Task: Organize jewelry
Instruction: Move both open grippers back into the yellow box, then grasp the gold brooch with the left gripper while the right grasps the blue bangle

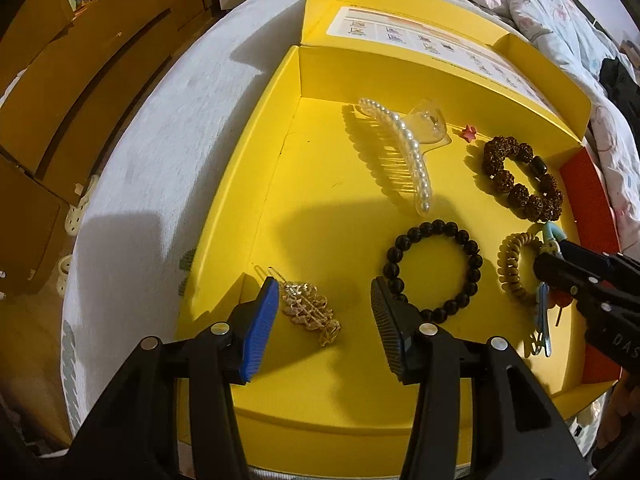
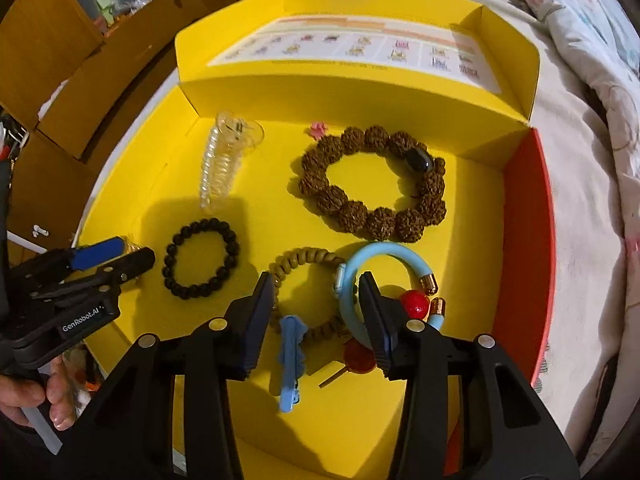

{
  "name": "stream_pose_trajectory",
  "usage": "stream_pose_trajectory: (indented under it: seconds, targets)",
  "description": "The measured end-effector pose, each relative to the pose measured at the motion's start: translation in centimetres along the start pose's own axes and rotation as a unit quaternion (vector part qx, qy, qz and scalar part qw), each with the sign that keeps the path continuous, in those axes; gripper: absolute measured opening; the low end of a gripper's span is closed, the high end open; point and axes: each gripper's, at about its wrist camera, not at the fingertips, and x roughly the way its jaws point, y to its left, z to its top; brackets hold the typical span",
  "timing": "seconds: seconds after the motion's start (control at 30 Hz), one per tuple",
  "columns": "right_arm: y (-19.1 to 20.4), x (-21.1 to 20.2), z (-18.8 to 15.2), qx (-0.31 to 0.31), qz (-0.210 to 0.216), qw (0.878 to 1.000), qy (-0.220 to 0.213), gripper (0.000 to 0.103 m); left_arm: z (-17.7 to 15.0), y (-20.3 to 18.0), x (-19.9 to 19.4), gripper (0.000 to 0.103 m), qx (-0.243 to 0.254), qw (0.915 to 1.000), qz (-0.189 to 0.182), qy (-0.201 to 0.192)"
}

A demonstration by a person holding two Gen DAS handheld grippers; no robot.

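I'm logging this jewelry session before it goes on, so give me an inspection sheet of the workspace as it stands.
Surface: open yellow box on a bed.
Job's things: pearl claw clip, brown bead bracelet, black bead bracelet, coil hair tie, blue bangle, gold clip, blue clip, all in the box.
Clutter: small pink star.
Grippers: left gripper open around the gold clip; right gripper open over the hair tie.
Cables: nothing seen.
Surroundings: quilt, wooden cabinets.
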Motion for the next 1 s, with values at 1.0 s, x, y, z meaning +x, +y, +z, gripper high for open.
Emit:
stream_pose_trajectory:
  seconds: [1.0]
  targets:
    - [-0.5, 1.3, 0.1, -0.013, -0.025, 1.000, 0.010, 0.024, -0.5, -0.6, 0.3, 0.025, 0.013, 0.9990, 0.042, 0.009]
